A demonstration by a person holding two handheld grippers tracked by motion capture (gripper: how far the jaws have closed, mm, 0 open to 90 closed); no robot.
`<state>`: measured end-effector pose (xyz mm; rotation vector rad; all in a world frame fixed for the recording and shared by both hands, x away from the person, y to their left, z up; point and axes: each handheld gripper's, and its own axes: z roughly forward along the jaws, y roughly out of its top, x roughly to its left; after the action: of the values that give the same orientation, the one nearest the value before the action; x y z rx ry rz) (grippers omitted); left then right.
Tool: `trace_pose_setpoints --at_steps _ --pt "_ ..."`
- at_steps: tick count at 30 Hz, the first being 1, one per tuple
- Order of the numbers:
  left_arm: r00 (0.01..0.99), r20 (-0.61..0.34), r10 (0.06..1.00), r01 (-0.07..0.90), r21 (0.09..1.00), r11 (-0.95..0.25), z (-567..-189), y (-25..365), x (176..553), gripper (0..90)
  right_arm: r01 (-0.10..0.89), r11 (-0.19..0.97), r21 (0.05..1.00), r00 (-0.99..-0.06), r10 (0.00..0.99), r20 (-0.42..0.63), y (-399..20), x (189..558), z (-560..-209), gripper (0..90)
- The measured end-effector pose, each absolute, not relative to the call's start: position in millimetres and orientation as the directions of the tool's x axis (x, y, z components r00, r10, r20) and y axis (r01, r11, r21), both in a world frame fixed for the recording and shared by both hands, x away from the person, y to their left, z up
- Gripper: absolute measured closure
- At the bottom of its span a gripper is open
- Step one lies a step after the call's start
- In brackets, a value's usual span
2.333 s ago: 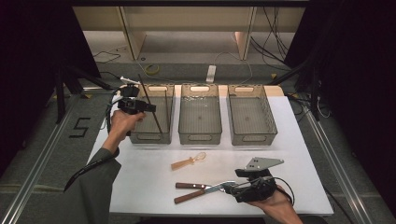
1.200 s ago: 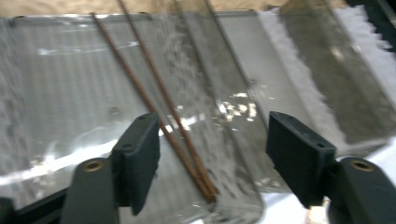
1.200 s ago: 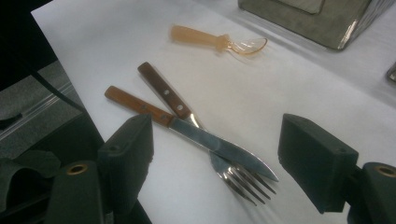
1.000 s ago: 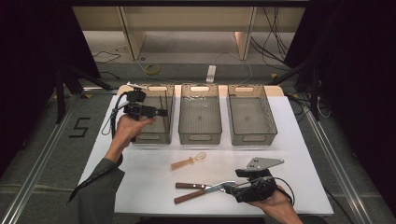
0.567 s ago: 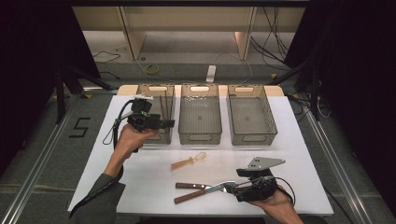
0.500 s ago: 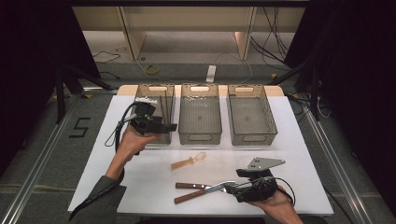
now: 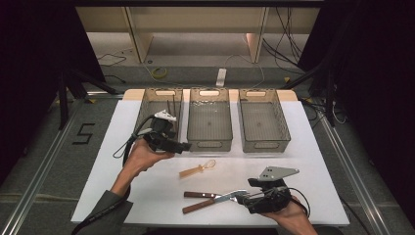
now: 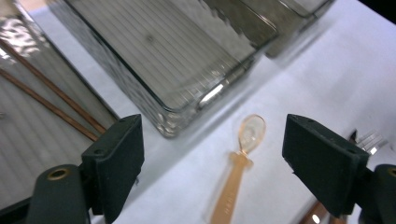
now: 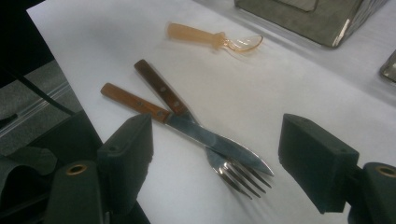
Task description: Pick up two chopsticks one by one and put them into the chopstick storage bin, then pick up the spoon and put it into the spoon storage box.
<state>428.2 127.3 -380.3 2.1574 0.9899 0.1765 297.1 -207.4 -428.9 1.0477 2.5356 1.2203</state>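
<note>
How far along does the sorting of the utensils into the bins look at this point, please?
Done: chopsticks lie in the left bin. In hand: the open left gripper points at the orange spoon. Left: spoon, knife and fork, which cross before the open right gripper.

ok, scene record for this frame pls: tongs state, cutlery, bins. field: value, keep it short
left tongs: open, jaws have just been opening, nothing between them, aimed at the spoon
right tongs: open, over the tips of knife and fork
spoon: translucent orange, on the white table, in front of the bins
knife: wooden handle, lying across the fork
fork: wooden handle, under the knife
left bin: holds chopsticks
middle bin: nothing seen inside
right bin: nothing seen inside
</note>
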Motion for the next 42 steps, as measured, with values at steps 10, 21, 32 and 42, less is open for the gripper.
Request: trace_pose_setpoints --at_steps 10,21,32,42 --pt "0.735 -0.156 0.659 0.599 0.605 -0.524 -395.3 106.7 420.5 19.6 0.518 0.422 0.744 -0.751 0.641 0.16 -210.6 294.5 -428.4 25.4" --pt "0.76 -0.119 0.639 0.596 0.519 -0.613 -409.5 82.4 418.5 19.5 0.527 0.413 0.743 -0.746 0.644 0.172 -214.9 295.1 -430.9 24.9" --pt "0.762 -0.089 0.641 0.607 0.442 -0.66 -424.1 79.3 419.4 19.6 0.529 0.413 0.742 -0.748 0.64 0.176 -214.5 295.2 -430.7 24.8" --pt "0.761 -0.069 0.645 0.614 0.397 -0.682 -439.5 75.8 421.4 19.4 0.527 0.416 0.741 -0.749 0.64 0.172 -213.5 294.7 -431.2 24.8"
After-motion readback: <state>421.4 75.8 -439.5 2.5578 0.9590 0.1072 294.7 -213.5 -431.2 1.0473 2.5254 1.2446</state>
